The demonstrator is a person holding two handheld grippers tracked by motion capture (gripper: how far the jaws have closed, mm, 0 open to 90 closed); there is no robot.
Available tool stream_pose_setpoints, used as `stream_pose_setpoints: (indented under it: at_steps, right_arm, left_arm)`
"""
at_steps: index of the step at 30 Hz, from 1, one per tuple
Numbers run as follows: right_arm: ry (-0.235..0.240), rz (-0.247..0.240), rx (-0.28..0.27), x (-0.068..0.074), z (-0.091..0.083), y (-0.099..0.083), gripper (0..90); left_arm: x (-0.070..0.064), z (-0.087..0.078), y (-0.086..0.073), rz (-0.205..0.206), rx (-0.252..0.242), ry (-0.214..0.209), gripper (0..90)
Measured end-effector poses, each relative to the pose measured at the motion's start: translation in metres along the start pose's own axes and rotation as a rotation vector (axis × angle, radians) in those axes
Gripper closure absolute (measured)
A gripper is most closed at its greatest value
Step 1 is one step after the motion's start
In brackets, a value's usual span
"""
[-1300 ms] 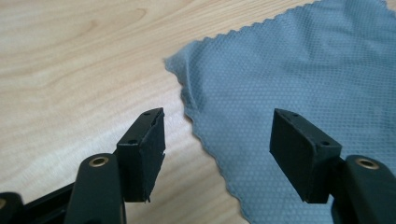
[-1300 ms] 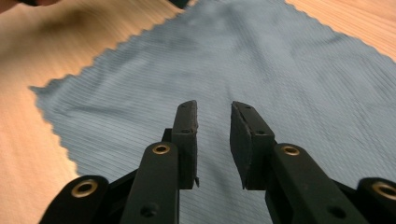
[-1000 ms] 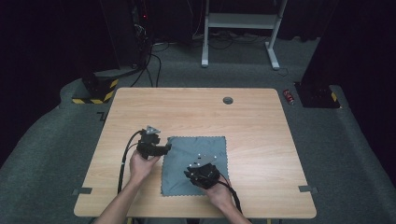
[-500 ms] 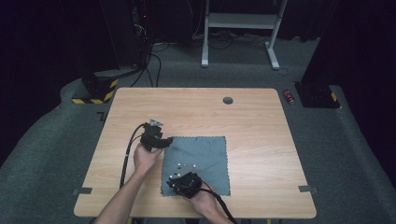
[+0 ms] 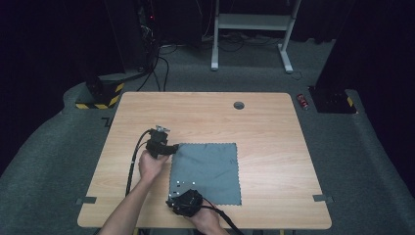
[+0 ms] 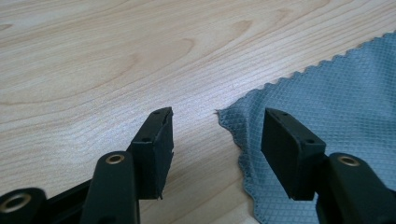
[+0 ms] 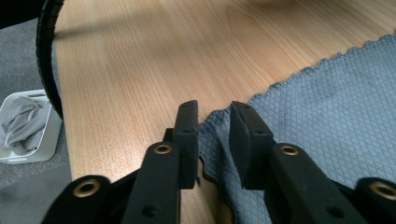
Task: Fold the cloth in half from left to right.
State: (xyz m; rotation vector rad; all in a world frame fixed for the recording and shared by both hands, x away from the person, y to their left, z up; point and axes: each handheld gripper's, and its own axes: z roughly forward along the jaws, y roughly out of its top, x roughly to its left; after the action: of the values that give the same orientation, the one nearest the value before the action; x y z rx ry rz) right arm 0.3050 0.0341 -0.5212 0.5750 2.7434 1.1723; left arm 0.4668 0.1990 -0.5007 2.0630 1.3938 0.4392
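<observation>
Cloth (image 5: 208,171): flat on your bench (image 5: 264,122), square, nearer its front edge.
Left tongs (image 6: 215,135): wide open, empty, far-left corner lying between the jaws.
Right tongs (image 7: 212,135): narrowly open, straddling the near-left corner, not yet clamped.

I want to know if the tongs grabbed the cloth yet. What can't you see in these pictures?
- Right tongs: jaws straddle the grey cloth corner; whether they pinch it is unclear, and their own body covers it in the high view.
- Left tongs: open at the cloth's other corner, not touching.
- White bin on the floor: cut off by the picture's edge.
</observation>
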Motion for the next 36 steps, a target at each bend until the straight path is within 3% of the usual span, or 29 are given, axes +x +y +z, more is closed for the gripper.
stream_pose_setpoints:
  at_steps: [6, 12, 15, 18, 26, 31, 33, 36]
  right_arm:
    - [-0.015, -0.022, 0.005, 0.005, -0.001, 0.0, 65.9]
    - [-0.031, -0.046, 0.008, 0.005, -0.001, 0.0, 71.8]
    - [-0.045, -0.061, 0.013, 0.007, -0.001, 0.0, 74.9]
    - [-0.064, -0.076, 0.015, 0.008, -0.001, 0.0, 77.8]
    - [-0.093, -0.096, 0.025, 0.009, -0.001, 0.001, 86.4]
    - [-0.091, -0.087, 0.026, 0.008, -0.001, 0.001, 88.1]
    - [-0.091, -0.086, 0.027, 0.008, -0.001, 0.001, 88.4]
    - [-0.084, -0.083, 0.021, 0.008, -0.002, 0.001, 88.7]
  left_arm:
    - [0.001, 0.007, 0.0, -0.013, -0.002, 0.012, 45.2]
    - [0.001, 0.014, 0.0, -0.035, -0.011, 0.043, 46.2]
    - [-0.002, 0.016, 0.0, -0.007, -0.018, 0.076, 48.4]
    - [-0.003, 0.016, 0.0, 0.0, -0.02, 0.073, 50.4]
    - [-0.008, 0.016, 0.0, 0.029, -0.033, 0.041, 66.9]
    - [-0.012, 0.017, 0.001, 0.041, -0.034, 0.013, 83.1]
    - [-0.011, 0.017, 0.002, 0.032, -0.028, -0.001, 87.4]
    - [-0.012, 0.018, 0.007, 0.057, 0.008, 0.002, 89.0]
